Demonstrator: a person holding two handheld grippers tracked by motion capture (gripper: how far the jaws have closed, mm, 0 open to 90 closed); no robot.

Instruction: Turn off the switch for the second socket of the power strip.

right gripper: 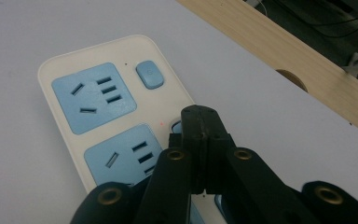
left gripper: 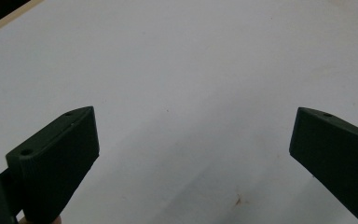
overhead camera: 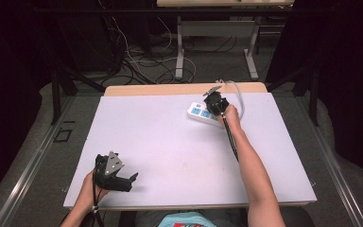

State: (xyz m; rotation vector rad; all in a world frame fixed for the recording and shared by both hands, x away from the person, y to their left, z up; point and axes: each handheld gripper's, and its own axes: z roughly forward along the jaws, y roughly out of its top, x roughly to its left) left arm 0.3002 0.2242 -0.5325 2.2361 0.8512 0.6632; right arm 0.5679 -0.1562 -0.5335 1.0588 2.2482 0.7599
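Left gripper (overhead camera: 133, 178) rests near the front left corner of the table (overhead camera: 170, 142), held in the person's left hand (overhead camera: 92, 189). Its jaws stand wide apart with nothing between them; in the left gripper view they frame only bare white surface, with a small brownish mark (left gripper: 237, 200) on it.

Further right, near the back edge and right of the middle, lies the power strip (overhead camera: 199, 113), white with blue socket faces, flat on the table and angled to the back edge. The right gripper view shows its rounded end, two blue socket panels and a blue switch button (right gripper: 149, 74) beside the end socket (right gripper: 93, 97).

At the strip's right part, the right gripper (overhead camera: 216, 105) points down at it, held in the person's right hand (overhead camera: 230, 116). Its jaws are pressed fully together, gripping nothing, and their joined tips (right gripper: 200, 123) sit over a second button beside the next socket (right gripper: 126, 158); whether they touch it cannot be told.
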